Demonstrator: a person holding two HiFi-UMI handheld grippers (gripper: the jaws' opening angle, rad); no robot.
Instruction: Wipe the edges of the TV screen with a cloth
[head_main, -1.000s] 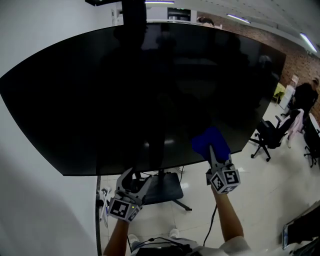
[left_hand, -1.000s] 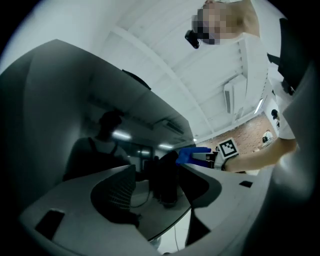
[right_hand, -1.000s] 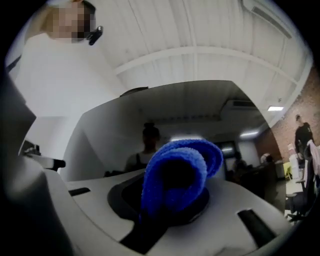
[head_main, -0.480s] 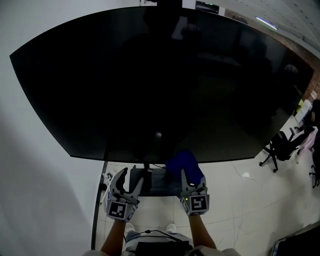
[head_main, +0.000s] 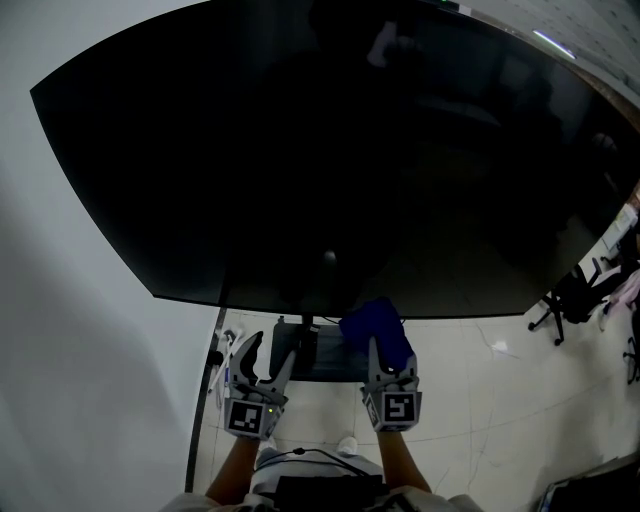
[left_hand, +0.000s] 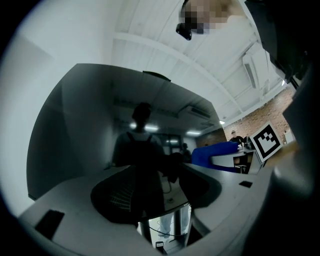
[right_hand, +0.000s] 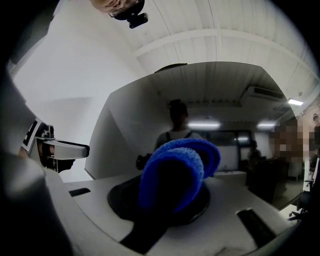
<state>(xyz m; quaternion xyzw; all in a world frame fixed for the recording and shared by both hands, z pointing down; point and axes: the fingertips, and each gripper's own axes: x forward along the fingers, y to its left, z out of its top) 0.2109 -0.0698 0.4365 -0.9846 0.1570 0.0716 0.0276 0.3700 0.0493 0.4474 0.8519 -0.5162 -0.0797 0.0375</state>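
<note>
Blue cloth (head_main: 377, 327) held up by the right gripper (head_main: 390, 358) at the bottom edge of a big dark TV screen (head_main: 330, 150).

The right gripper's jaws are clamped on the folded cloth, which bulges out past their tips in a thick rounded wad. In the head view the top of the wad meets the screen's lower edge a little right of the middle, but I cannot tell whether it is actually touching. The left gripper (head_main: 265, 355) hangs just beside the right one, at about the same height and below the screen, with its jaws spread apart and nothing between them. Under the screen, the stand (head_main: 300, 350) sits on a pale tiled floor (head_main: 480, 400). A white wall (head_main: 80, 350) runs along the left, and an office chair (head_main: 575, 295) stands well off to the right.
</note>
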